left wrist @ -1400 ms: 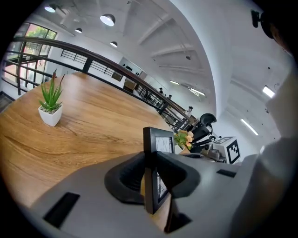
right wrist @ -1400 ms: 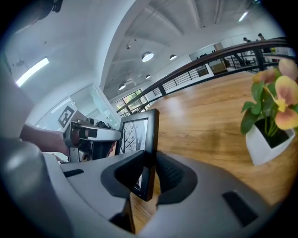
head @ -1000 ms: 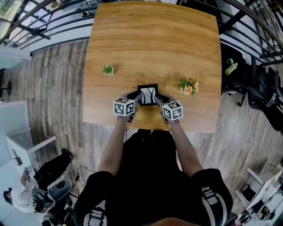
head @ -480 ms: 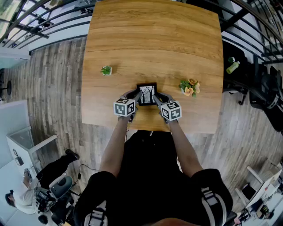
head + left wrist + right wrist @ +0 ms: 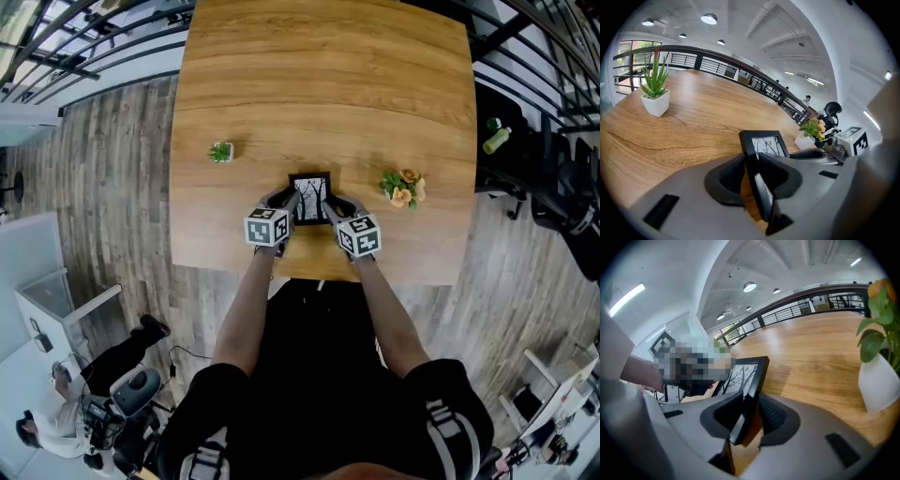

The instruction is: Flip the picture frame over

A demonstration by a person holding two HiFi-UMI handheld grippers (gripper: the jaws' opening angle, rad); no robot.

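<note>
Easing apart a little since a moment ago, the left tongs (image 5: 289, 202) and right tongs (image 5: 334, 205) are still pinching opposite side edges of the picture frame (image 5: 310, 198), holding it tilted, picture side up, low at the worktop's (image 5: 319, 84) near side, probably loosening to set it down.

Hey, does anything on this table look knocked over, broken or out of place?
Nothing stands out. The picture frame looks intact, photo side up, and the small green plant and the potted flowers both stand upright.
</note>
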